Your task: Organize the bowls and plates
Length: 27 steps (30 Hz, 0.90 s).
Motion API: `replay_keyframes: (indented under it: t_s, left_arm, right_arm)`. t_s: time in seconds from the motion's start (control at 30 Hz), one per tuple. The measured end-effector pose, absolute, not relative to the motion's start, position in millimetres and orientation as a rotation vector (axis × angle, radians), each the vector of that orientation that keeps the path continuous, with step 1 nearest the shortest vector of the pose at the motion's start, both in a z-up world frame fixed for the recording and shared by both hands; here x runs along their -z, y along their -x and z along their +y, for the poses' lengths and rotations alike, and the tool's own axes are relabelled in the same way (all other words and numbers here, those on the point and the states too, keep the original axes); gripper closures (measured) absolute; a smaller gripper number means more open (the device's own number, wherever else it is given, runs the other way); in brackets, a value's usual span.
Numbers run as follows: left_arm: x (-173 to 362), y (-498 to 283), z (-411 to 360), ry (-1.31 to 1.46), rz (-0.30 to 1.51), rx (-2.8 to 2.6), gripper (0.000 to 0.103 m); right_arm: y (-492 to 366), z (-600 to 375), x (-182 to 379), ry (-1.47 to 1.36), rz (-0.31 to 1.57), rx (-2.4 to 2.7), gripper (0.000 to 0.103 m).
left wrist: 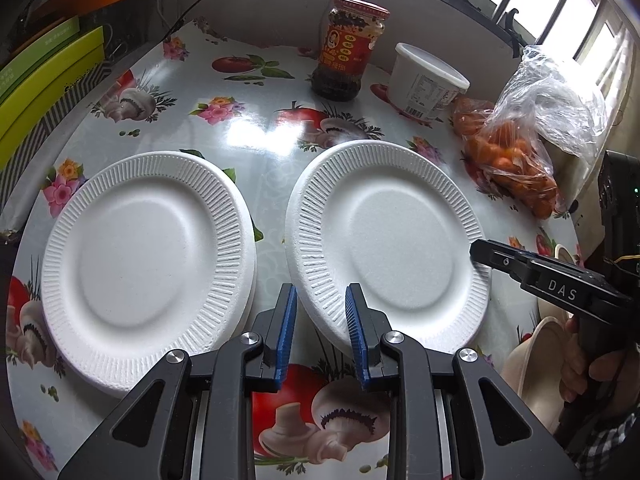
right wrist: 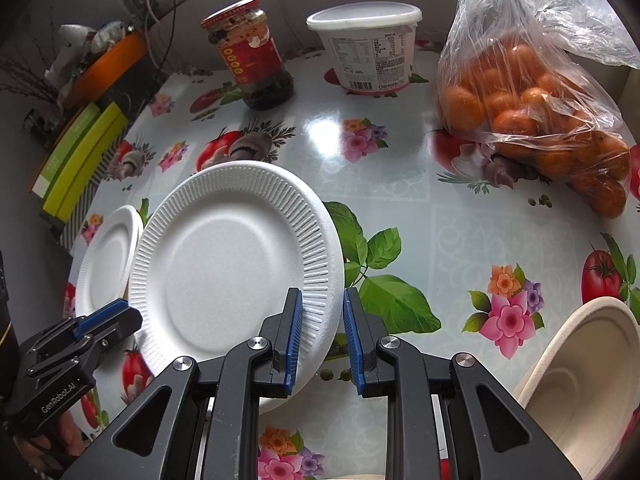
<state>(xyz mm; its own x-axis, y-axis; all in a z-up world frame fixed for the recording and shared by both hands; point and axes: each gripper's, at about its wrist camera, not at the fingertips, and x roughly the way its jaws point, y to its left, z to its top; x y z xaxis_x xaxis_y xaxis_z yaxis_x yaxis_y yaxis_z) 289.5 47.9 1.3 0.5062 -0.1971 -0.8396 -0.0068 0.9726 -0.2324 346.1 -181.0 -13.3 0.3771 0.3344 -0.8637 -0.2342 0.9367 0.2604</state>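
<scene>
Right plate [left wrist: 394, 240], white foam with a ribbed rim, sits on the counter [left wrist: 256, 132] just beside the left stack [left wrist: 148, 260], which appears to be two or more like plates nested together. The near rim of the right plate seems raised off the cloth in the right wrist view [right wrist: 236, 264], though the fisheye makes this uncertain.

Left gripper [left wrist: 321, 334]: fingers [left wrist: 287, 332] spread, straddling the plate's near-left rim; not closed on it. Right gripper [right wrist: 320, 340]: fingers [right wrist: 293, 336] likewise spread, the plate's near-right rim lying between them. Whether any pad touches foam cannot be told. In the left wrist view the right gripper's tip [left wrist: 486, 254] reaches the plate's right edge.

Step in hand, as judged: grasping the single plate in order to add it to the stack. The next move calls for closing one pair of fingers lightly on the rim, since foam dents easily, then lifting clear of the stack's rim, carrying left, and setting down centred so that the plates nest.

A beige bowl [right wrist: 588, 376] lies tilted at the counter's near-right corner, untouched; it remains to be sorted. Beyond stand a jar [left wrist: 350, 52], a tub [left wrist: 426, 78] and a bag of oranges [left wrist: 516, 164], well apart from the plates.
</scene>
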Motion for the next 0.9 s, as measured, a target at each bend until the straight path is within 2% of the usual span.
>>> replay_keyframes:
  t_s: [0.9]
  left_arm:
    - [-35,-255,80,0.242,0.954,0.083,0.077]
  right_arm:
    - [-315,-153,-22,-0.092,1.055,-0.411,0.082]
